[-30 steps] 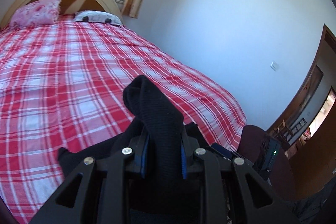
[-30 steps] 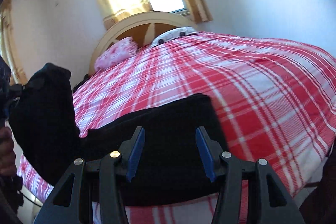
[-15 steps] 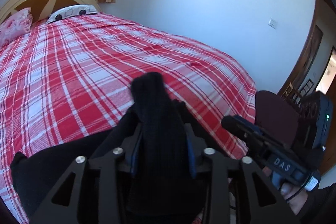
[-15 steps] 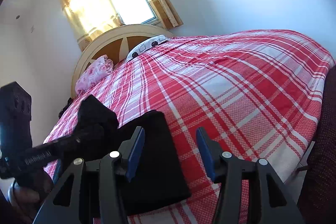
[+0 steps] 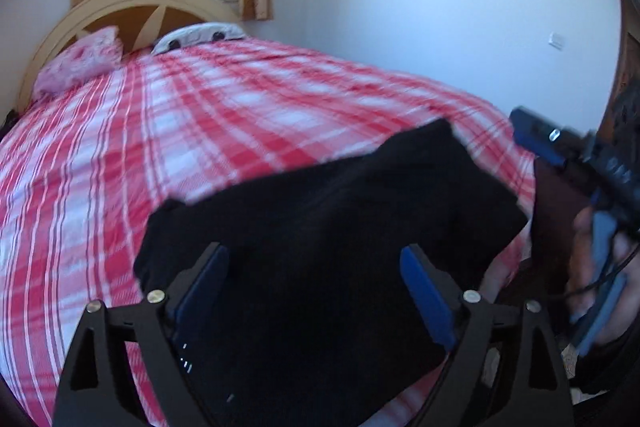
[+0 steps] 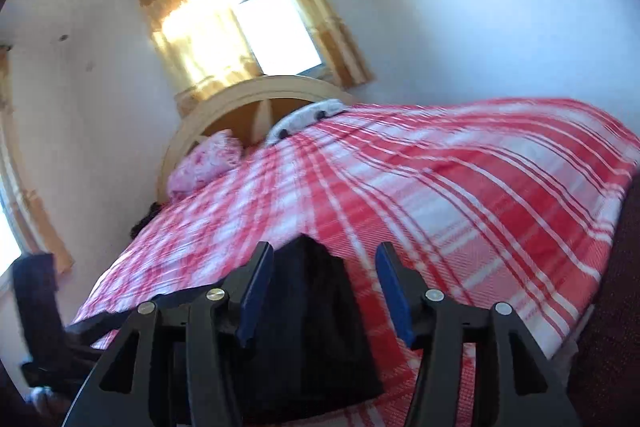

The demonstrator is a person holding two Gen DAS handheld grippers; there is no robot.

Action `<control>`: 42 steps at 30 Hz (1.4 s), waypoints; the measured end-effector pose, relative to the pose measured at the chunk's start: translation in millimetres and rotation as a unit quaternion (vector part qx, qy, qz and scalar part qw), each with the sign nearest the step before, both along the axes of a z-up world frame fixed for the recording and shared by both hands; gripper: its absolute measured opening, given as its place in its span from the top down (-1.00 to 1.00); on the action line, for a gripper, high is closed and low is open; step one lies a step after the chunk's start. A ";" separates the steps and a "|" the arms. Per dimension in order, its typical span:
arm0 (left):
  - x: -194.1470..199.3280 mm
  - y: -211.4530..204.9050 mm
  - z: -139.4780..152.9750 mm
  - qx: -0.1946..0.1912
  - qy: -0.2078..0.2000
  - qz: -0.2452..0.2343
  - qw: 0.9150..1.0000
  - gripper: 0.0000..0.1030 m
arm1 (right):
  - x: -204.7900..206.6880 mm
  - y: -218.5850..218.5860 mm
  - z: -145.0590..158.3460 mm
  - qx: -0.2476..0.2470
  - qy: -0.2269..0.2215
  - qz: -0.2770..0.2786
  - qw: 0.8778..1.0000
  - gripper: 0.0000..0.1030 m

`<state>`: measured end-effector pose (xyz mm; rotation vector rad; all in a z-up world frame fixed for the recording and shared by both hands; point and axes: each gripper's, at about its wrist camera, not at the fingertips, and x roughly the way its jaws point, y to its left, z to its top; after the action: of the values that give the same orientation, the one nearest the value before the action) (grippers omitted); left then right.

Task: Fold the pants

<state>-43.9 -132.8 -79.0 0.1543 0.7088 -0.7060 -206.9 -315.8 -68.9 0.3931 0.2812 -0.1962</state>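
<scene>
The black pants (image 5: 340, 227) lie folded in a flat stack at the near edge of the red plaid bed (image 5: 200, 131). My left gripper (image 5: 316, 287) is open and empty just above the stack, its blue pads wide apart. The right gripper shows at the right edge of the left wrist view (image 5: 560, 147), held by a hand. In the right wrist view the pants (image 6: 320, 323) lie under my right gripper (image 6: 324, 291), which is open and empty. The left gripper's body shows at the far left of that view (image 6: 36, 307).
The bed (image 6: 460, 195) fills both views, with a pink pillow (image 5: 80, 63) and a white pillow (image 5: 200, 35) at the curved headboard (image 5: 132, 7). A window with yellow curtains (image 6: 260, 27) is behind it. A dark chair (image 5: 556, 211) stands beside the bed's near corner.
My left gripper let go of the pants end it held and opened wide; that end now lies on the stack. Both grippers have pulled back a little. The right stayed open.
</scene>
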 end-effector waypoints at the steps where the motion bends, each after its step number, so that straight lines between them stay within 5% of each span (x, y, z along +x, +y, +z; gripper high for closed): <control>1: 1.6 5.7 -8.1 0.001 0.013 0.010 1.000 -0.76 | 4.8 7.6 -0.7 -0.006 0.007 0.028 1.000 -0.17; 5: 0.6 13.0 -17.4 -0.007 0.017 0.025 1.000 -0.76 | 26.5 17.7 -24.9 0.002 0.078 0.055 0.995 -0.17; 7: -1.0 9.7 -12.8 -0.011 0.009 0.022 1.000 -0.76 | 43.8 6.6 -47.1 0.017 0.159 0.024 0.987 -0.17; 10: -1.2 9.1 -7.3 -0.015 -0.004 0.026 1.000 -0.95 | 45.1 -12.5 -53.9 0.041 0.183 0.007 0.982 -0.21; 13: 3.6 17.9 -9.3 -0.021 -0.005 0.039 0.999 -0.96 | 36.9 -12.4 -40.3 0.015 0.176 -0.025 0.984 -0.21; 16: 11.1 22.8 -16.0 -0.020 0.005 0.052 0.998 -0.96 | 23.1 0.2 -9.9 -0.027 0.116 -0.052 0.992 -0.24; 19: 11.9 26.6 -20.1 -0.016 0.009 0.063 0.998 -0.96 | 33.4 26.4 8.8 -0.051 0.075 0.019 0.996 -0.24; 23: 12.6 31.0 -24.3 -0.007 0.017 0.070 0.997 -1.00 | 70.3 46.8 3.3 -0.033 0.086 0.118 0.989 -0.24; 28: 17.7 37.4 -32.3 -0.017 0.051 0.071 0.996 -1.00 | 112.4 26.7 -28.7 0.020 0.161 0.096 0.982 -0.24; 37: 8.2 41.4 -33.5 -0.018 0.053 0.074 0.996 -1.00 | 93.2 35.0 -15.7 -0.020 0.149 0.092 0.984 -0.24; 42: 6.0 45.3 -33.9 -0.018 0.052 0.077 0.996 -1.00 | 67.6 58.8 -17.3 -0.028 0.139 0.141 0.980 -0.24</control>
<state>-37.9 -87.5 -112.9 0.0291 0.7972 -0.5818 -139.3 -257.0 -86.2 0.2656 0.6008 0.0207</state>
